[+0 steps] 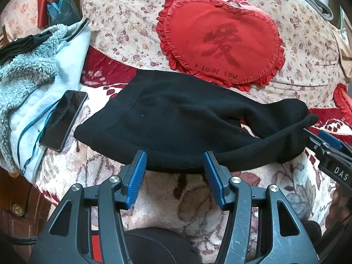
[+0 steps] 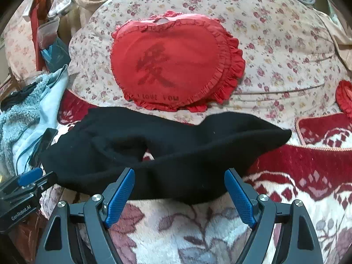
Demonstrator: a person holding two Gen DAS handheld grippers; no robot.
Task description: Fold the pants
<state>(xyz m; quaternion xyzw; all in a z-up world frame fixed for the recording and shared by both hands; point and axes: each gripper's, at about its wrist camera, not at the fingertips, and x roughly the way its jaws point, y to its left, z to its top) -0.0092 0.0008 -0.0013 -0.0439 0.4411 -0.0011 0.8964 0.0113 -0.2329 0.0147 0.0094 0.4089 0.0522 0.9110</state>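
One soft black fleece pants (image 1: 176, 118) bundle

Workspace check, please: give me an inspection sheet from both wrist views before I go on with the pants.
Surface: plush floral blanket, red and cream, on a bed.
Job's things: black pants lie across the blanket, already folded lengthwise, waistband to the left.
Clutter: phone lying on a pale blue fleece garment left of the pants; red heart pillow behind them on a floral quilt.
Grippers: left gripper open, fingertips at the pants' near edge; right gripper open, also at the near edge. Neither holds fabric.
Cables: nothing seen.
Surroundings: piled bags and clothes at far left; details unclear.
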